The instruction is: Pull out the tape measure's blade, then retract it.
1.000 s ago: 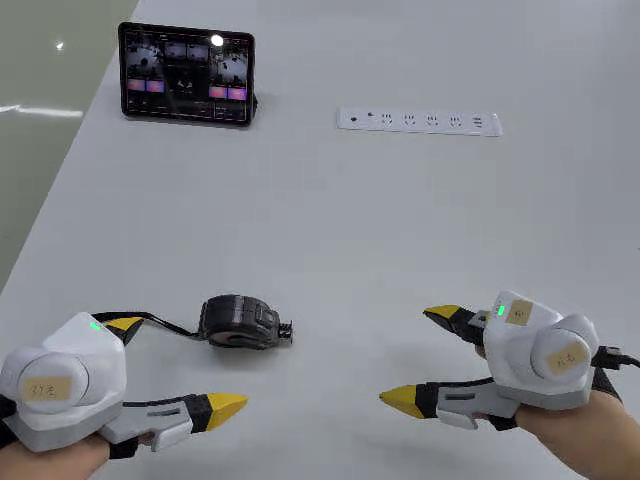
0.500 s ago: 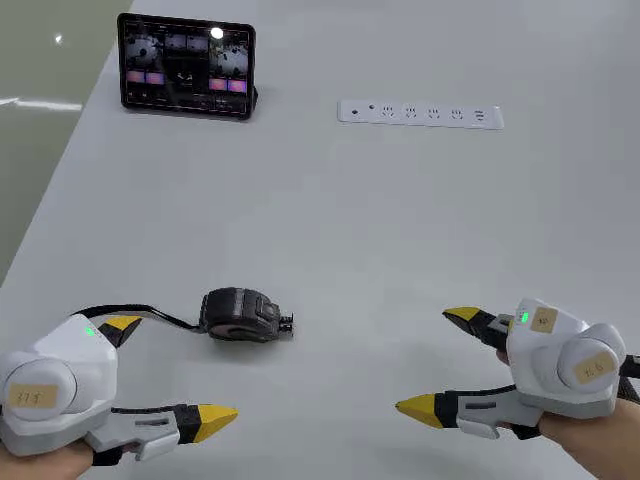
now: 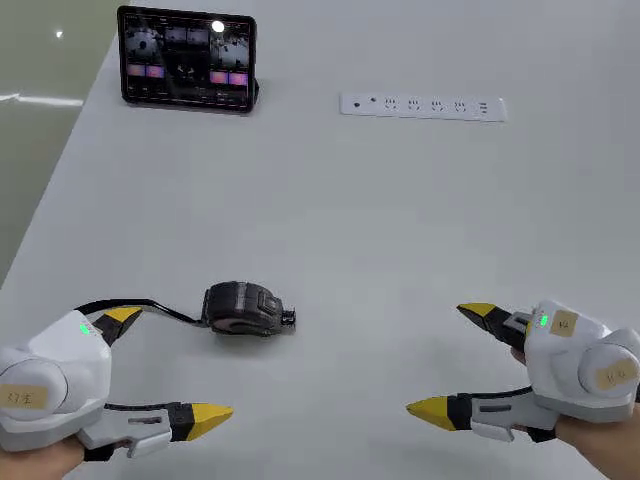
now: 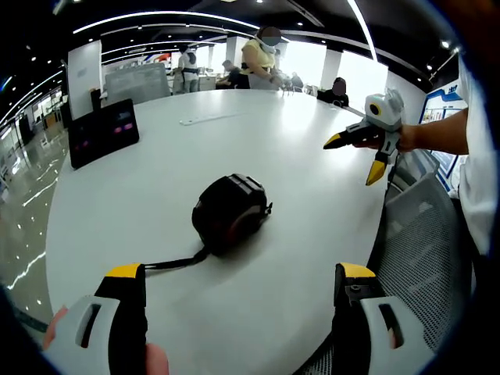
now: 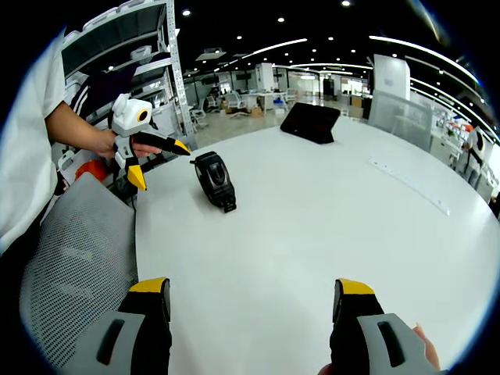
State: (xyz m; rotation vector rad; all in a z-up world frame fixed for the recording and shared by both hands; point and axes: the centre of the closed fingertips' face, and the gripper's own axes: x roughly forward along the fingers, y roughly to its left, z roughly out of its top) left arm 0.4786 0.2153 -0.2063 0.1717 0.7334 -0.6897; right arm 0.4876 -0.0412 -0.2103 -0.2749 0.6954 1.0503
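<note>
Both apart, empty. I'd clamp left claw (image 3: 170, 365) on tape (image 3: 243, 308), right claw (image 3: 450, 360) pinching what looks like the blade tip (image 3: 288, 318).

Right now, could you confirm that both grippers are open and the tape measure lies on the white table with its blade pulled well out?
Not quite: the blade is retracted. The head view shows the tape measure lying on the white table with only the end hook at its case mouth. The left gripper and right gripper are indeed both open.
</note>
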